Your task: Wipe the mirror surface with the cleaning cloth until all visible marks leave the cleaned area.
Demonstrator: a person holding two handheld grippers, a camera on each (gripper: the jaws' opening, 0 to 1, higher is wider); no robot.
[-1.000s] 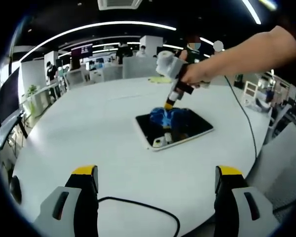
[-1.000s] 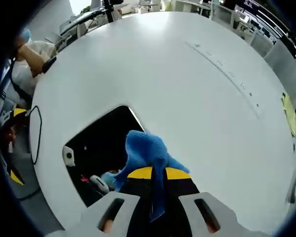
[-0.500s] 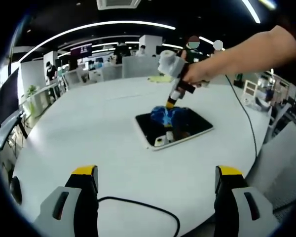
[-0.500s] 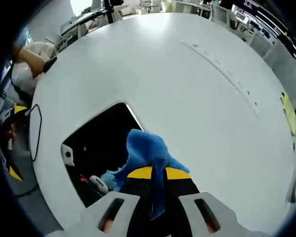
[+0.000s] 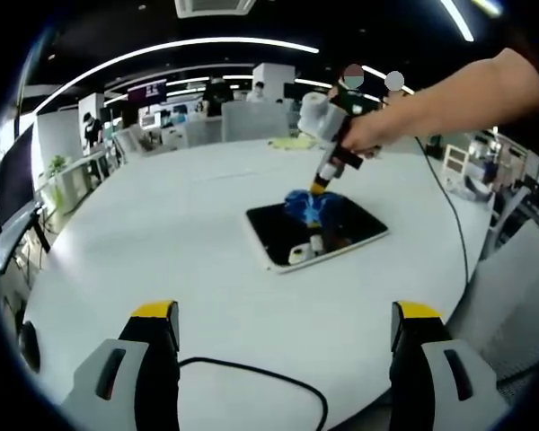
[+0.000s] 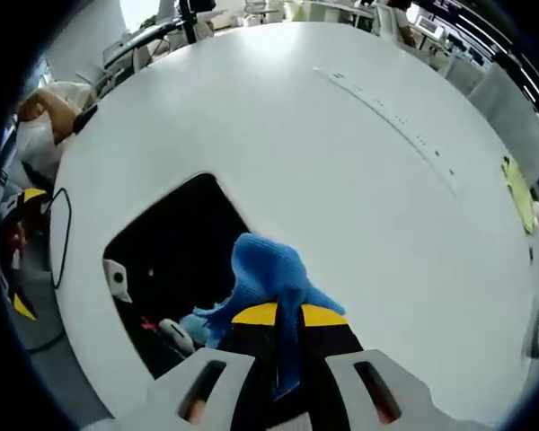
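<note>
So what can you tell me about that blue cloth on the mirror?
The blue cloth looks soft and knitted, bunched into a crumpled lump. It is pinched between the yellow-tipped jaws of the right gripper, with a strip hanging down between them. Its free end presses on the dark mirror, near the far edge, which lies flat on the white table.

The blue cloth hides the near part of the mirror and the tips of the right gripper's jaws. Marks on the mirror are too small to tell.
</note>
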